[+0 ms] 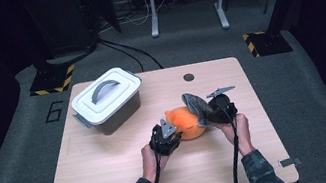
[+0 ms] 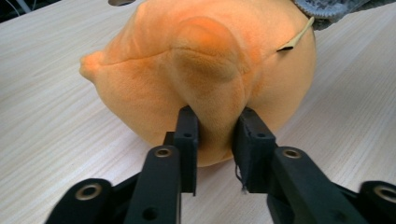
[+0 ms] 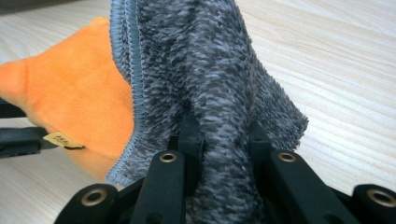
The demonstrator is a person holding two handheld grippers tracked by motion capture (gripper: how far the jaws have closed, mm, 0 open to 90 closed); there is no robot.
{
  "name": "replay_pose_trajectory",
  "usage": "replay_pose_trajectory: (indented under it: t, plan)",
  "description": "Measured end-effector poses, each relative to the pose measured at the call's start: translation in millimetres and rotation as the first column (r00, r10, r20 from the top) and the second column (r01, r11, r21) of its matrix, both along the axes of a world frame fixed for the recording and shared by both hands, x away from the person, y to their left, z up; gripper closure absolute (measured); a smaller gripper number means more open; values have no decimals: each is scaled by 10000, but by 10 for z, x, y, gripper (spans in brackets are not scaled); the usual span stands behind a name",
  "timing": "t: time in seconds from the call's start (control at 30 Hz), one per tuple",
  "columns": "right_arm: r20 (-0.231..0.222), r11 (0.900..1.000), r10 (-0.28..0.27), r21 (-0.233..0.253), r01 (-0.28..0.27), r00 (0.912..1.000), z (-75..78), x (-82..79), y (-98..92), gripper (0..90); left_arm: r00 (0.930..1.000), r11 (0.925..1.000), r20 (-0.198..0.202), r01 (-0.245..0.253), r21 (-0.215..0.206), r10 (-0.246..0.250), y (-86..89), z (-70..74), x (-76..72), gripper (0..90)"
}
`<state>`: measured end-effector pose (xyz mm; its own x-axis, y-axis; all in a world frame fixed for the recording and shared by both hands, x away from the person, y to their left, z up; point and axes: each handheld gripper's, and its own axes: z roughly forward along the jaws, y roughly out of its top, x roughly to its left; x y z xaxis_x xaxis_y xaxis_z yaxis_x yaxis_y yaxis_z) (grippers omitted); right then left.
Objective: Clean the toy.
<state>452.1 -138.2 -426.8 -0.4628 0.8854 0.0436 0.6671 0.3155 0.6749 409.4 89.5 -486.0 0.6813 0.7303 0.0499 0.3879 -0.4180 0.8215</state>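
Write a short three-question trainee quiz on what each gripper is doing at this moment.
1. True or false: the left gripper is shut on a fold of the orange plush toy.
2. What does the right gripper hold: A) grey fuzzy cloth, B) box handle, C) nothing?
3. Is the lid of the white storage box on or off?

Key: 1 true; 2 A; 3 on, with its grey handle on top.

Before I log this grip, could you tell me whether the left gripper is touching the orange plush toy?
Touching. In the left gripper view, the left gripper has both jaws pressed into a pinched fold of the orange plush toy.
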Motion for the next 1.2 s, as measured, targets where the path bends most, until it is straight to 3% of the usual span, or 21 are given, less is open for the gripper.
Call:
replay_pose_trajectory:
  t: [0.23, 0.33, 0.43, 0.5, 0.6, 0.63, 0.83, 0.97, 1.1, 1.2]
  plan:
    - [296, 9996, 50, 285, -58, 9995, 80, -94, -18, 746, 9986, 9971, -528, -104, -759, 64, 55, 59, 54, 797]
    - [358, 9966, 318, 753, -345, 9989, 171, -159, -11, 746, 9966, 9924, -815, -196, -1213, 98, 67, 101, 94, 803]
    - [677, 9960, 616, 610, -658, 9958, 286, -253, 86, 745, 9954, 9894, -943, -275, -1424, 141, 63, 149, 118, 807]
    - [831, 9948, 801, 559, -849, 9933, 339, -312, 157, 745, 9923, 9811, -1230, -373, -1898, 139, 53, 181, 118, 808]
    - [1027, 9939, 1073, 159, -1095, 9889, 352, -356, 255, 745, 9908, 9771, -1354, -231, -2115, -59, 49, 230, 102, 808]
    - [938, 9950, 948, 226, -973, 9911, 343, -364, 298, 745, 9906, 9752, -1370, -281, -2196, -23, 40, 237, 92, 807]
    - [854, 9948, 1016, -163, -1005, 9912, 215, -264, 358, 745, 9939, 9875, -1105, -212, -1560, 39, 30, 213, 96, 777]
    - [714, 9951, 983, -152, -975, 9926, 173, -211, 362, 745, 9992, 9981, -308, -281, -552, 264, -12, 230, 68, 629]
    - [682, 9954, 963, -98, -958, 9930, 159, -178, 371, 745, 9986, 9991, 519, -140, 390, 119, -76, 238, 32, 560]
    - [655, 9950, 993, -118, -987, 9929, 147, -154, 385, 745, 9958, 9965, 911, -51, 839, -26, -124, 201, 21, 643]
